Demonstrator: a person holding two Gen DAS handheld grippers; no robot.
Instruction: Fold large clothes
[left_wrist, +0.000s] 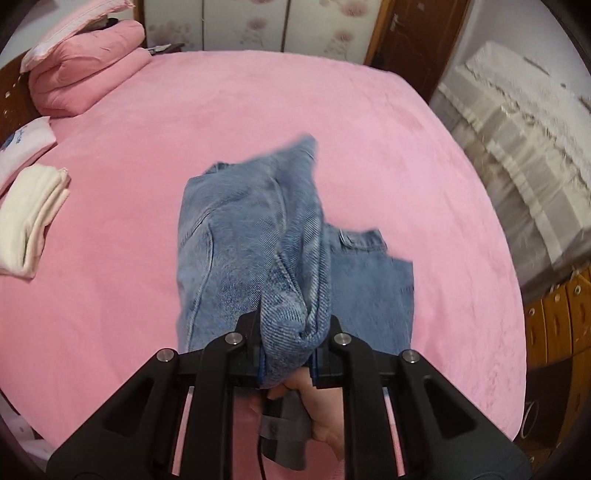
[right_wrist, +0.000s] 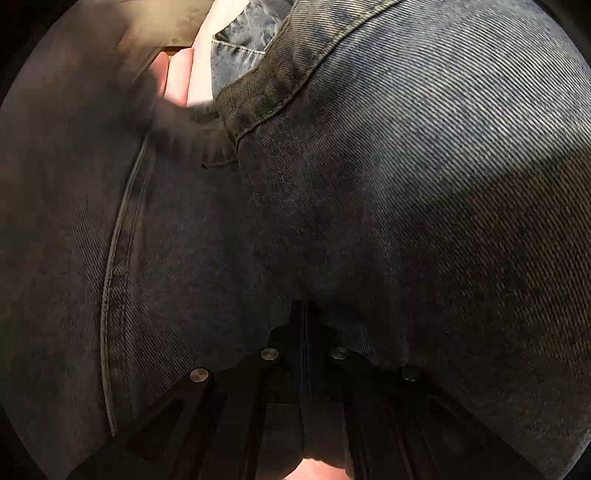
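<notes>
Jeans (left_wrist: 255, 236), one pair, in two tools (left_wrist: 293, 332) (right_wrist: 304, 314).

The left gripper (left_wrist: 293, 332) clamps a bunched fold of the jeans (left_wrist: 251, 236) between its fingers, raised above the bed. The right gripper (right_wrist: 304, 325) (nearly buried in denim) pinches the jeans, fingers together.

Faded blue denim jeans (left_wrist: 236, 240) on a plain pink bedspread (left_wrist: 406, 147); pink folded quilt (left_wrist: 85, 77); cream folded cloth (left_wrist: 29, 221); black gripper (left_wrist: 291, 332); floral cream wall panels (left_wrist: 251, 26).
</notes>
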